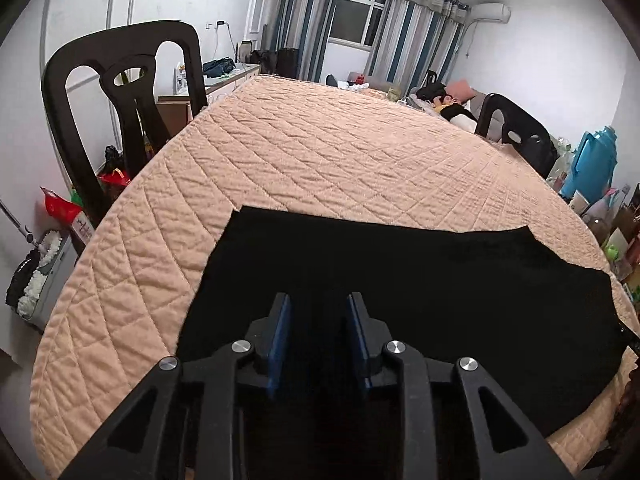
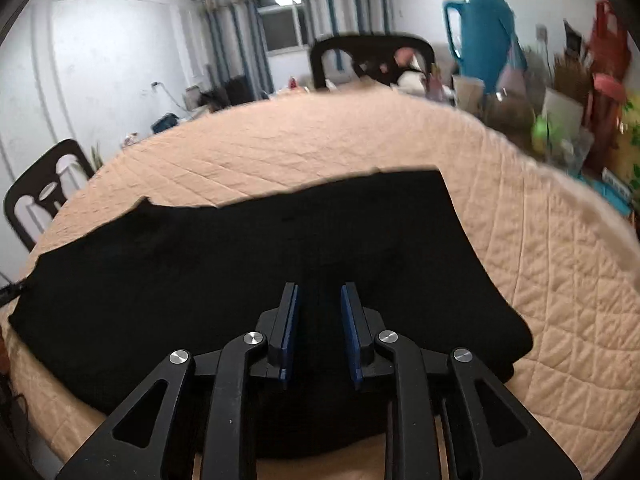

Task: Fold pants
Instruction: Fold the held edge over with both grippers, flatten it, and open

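Black pants (image 1: 400,280) lie flat across the near part of a peach quilted table cover (image 1: 320,152). My left gripper (image 1: 319,300) is open over the left part of the pants, with nothing between its blue pads. In the right wrist view the pants (image 2: 240,260) spread from the left edge to the right end, and my right gripper (image 2: 319,290) is open and empty just above their right part. I cannot tell whether either gripper touches the cloth.
Black chairs stand at the table's left (image 1: 120,100) and far right (image 1: 516,128). A blue thermos jug (image 2: 484,28) and cluttered bottles and bags (image 2: 568,120) sit beside the table's right edge. The quilted cover (image 2: 320,140) stretches beyond the pants.
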Available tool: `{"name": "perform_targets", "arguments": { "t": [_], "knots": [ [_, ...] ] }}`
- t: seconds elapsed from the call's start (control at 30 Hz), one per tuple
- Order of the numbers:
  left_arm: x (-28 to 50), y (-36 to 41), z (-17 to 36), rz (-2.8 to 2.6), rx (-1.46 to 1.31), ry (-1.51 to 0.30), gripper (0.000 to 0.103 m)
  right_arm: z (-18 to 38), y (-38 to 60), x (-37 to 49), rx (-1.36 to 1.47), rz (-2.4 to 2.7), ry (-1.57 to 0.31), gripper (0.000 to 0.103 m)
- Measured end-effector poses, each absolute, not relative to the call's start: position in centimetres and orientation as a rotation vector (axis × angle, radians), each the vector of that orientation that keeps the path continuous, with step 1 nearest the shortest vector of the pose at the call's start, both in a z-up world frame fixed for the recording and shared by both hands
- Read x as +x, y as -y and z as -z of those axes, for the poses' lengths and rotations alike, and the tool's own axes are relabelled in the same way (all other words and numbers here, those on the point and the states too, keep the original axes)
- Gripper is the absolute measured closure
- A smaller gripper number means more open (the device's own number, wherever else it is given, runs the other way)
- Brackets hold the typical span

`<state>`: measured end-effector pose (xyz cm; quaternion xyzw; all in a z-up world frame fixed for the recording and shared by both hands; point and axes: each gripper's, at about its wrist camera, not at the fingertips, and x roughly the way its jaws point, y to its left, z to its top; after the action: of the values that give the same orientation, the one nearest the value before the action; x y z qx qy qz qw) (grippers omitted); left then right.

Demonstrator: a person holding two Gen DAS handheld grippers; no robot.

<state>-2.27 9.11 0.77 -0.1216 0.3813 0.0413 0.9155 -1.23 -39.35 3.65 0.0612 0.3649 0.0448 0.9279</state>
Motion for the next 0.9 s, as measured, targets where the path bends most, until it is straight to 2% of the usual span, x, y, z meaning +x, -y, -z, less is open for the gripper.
{"name": "perform_targets", "arguments": {
  "t": [0.17,0.4,0.9],
  "knots": [
    [-4.6,-11.1,-1.5,-0.12,-0.286,-0.737,0.071,-5.0,40.4,-3.2,0.113,-0.042,-0.694,0.073],
    [-6.9,-11.2,-0.1,-0.151,-0.261,-0.757,0.071,-3.8,40.4,-4.1,0.131,-0.059,-0.717,0.073],
    [-7.9,-7.1,-1.5,-0.123,-0.184,-0.734,0.071,-4.6,36.0,-5.2,0.066,-0.177,-0.693,0.073]
  ]
}}
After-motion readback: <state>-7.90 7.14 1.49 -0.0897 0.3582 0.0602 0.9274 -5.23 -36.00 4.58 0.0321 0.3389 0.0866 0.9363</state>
